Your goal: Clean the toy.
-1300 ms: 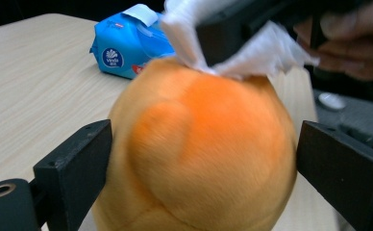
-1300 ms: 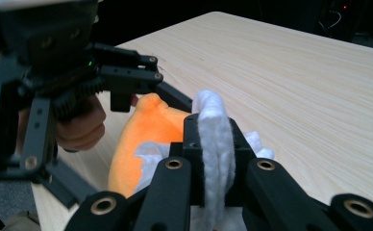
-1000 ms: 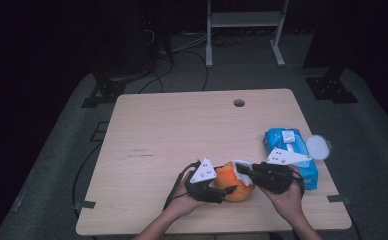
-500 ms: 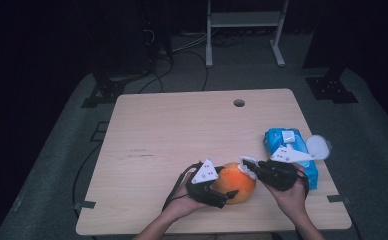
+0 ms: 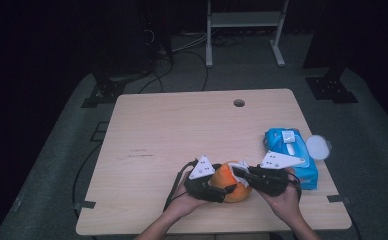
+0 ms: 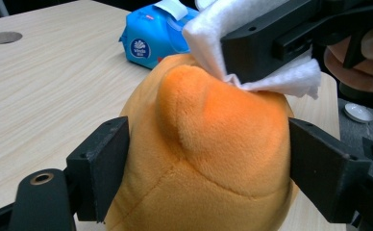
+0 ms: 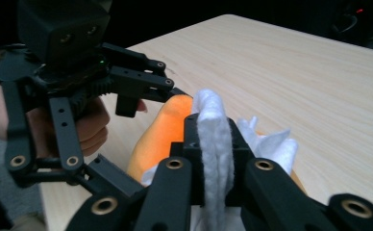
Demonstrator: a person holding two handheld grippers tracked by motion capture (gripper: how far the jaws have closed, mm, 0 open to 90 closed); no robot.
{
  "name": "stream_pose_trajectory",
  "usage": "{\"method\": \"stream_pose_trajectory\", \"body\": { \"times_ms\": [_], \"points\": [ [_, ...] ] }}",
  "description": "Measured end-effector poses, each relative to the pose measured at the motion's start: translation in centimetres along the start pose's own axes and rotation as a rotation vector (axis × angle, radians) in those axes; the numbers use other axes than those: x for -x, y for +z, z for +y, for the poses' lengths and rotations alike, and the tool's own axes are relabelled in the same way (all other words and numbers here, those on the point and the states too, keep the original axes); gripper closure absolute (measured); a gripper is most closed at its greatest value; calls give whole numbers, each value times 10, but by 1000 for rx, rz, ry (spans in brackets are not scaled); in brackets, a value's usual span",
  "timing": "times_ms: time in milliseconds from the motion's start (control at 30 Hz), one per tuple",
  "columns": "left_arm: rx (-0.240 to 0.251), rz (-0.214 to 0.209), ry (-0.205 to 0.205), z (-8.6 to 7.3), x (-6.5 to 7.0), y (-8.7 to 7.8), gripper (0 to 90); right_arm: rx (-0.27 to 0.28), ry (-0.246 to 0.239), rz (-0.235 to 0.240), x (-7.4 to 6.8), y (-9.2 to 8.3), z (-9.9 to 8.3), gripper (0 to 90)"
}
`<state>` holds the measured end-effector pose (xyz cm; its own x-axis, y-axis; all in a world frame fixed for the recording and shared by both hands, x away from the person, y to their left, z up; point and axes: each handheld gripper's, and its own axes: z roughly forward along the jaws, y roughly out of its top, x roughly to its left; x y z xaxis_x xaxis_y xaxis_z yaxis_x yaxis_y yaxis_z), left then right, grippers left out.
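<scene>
where the room goes dark, pale wooden table (grey carpet beneath)

Wide bare table ahead and to the left, free for passing. Near right blocked by orange plush toy and, just beyond the right tool, blue wipes pack. White lid at right edge.

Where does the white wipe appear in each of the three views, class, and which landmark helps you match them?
High view: white wipe low centre, atop the orange plush toy.
Left gripper view: upper right, pinched in the right gripper, pressed on the toy.
Right gripper view: bottom centre, clamped upright between the jaws.
Shared landmark: the orange plush toy.
</scene>
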<state>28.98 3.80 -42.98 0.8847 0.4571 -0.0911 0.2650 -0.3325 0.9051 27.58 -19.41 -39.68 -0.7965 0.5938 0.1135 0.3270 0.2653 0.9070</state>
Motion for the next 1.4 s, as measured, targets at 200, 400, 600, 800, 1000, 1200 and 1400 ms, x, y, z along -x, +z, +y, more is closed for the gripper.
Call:
{"method": "stream_pose_trajectory", "body": {
  "times_ms": [200, 400, 600, 800, 1000, 1200, 1400],
  "points": [
    [-2, -16, -18, -1, -4, 1, 179, -10, -70, 1, -9, -6, 4, 685],
    [-6, -20, -29, -1, -6, -1, 176, -35, -110, 1, -8, -17, 8, 665],
    [-15, -17, -10, 1, -2, 1, 161, -78, -105, -51, -6, -14, 0, 829],
    [-21, -16, 40, 0, 5, 4, 134, -36, -99, 21, -25, -2, 10, 849],
    [-18, -63, 36, -3, -3, 0, 129, -16, -77, -67, -3, -7, 5, 849],
    [-39, -61, 15, -9, -9, 4, 225, -4, 21, -97, 17, -25, -6, 851],
    [5, -50, 96, -4, -4, -1, 115, -8, -5, -38, 3, -11, 0, 852]
  ]
}}
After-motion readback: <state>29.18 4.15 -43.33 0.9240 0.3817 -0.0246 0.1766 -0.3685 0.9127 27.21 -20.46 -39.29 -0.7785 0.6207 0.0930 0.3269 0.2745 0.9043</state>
